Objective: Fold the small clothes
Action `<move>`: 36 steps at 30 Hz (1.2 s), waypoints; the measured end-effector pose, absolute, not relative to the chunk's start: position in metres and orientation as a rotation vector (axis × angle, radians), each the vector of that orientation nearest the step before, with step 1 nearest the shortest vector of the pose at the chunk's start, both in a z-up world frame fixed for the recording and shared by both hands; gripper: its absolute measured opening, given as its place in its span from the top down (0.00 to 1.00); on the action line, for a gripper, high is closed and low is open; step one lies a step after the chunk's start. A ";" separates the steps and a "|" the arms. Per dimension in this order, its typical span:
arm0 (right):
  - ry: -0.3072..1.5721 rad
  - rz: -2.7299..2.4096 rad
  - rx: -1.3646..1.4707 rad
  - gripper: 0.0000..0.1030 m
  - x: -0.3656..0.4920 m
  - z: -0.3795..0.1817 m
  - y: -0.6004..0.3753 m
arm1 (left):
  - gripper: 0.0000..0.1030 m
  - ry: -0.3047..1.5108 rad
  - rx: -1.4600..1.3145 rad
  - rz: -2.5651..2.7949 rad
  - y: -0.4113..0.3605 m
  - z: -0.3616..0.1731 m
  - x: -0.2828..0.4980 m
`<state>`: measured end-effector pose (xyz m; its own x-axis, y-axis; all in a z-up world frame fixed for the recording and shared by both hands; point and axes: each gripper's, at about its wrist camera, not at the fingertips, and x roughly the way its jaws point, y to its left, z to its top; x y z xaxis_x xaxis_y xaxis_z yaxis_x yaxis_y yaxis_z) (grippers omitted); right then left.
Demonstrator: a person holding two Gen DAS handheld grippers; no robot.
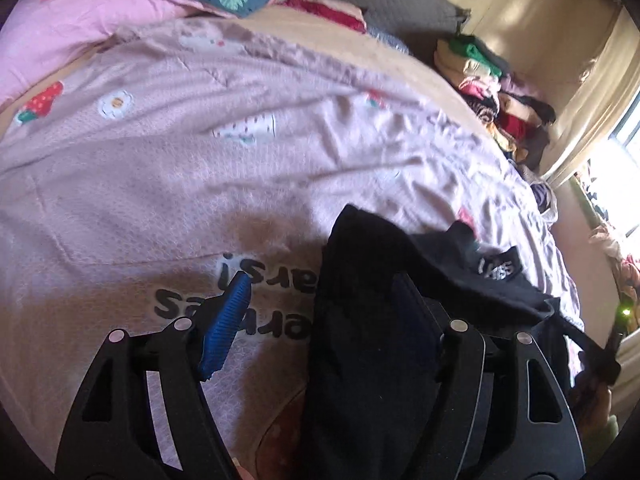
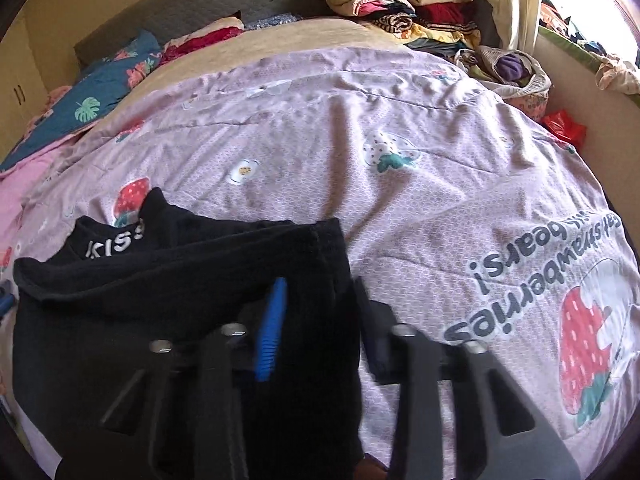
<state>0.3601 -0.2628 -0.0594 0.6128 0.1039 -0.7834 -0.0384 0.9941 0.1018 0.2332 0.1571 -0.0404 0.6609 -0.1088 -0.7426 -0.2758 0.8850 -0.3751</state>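
A small black garment (image 1: 372, 320) with white lettering lies on the pink strawberry bedspread (image 1: 200, 168). In the left wrist view my left gripper (image 1: 316, 308) is open, its jaws wide apart; the garment's left edge lies between them and drapes over the right finger (image 1: 412, 312), while the blue-padded left finger (image 1: 228, 320) is bare. In the right wrist view the same garment (image 2: 180, 300) fills the lower left. My right gripper (image 2: 320, 312) is open over the garment's right edge, the blue-padded finger (image 2: 272, 328) on the cloth, the other finger over the bedspread (image 2: 400, 160).
Stacks of folded clothes (image 2: 400, 4) sit at the bed's far right corner, also in the left wrist view (image 1: 492, 92). A teal leaf-print quilt (image 2: 104, 92) and pink blanket (image 1: 80, 28) lie at the far left. A window and curtain stand to the right.
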 end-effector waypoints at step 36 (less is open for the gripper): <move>0.837 0.067 0.241 0.50 0.329 -0.039 -0.285 | 0.68 0.816 -0.334 0.127 0.138 -0.018 0.232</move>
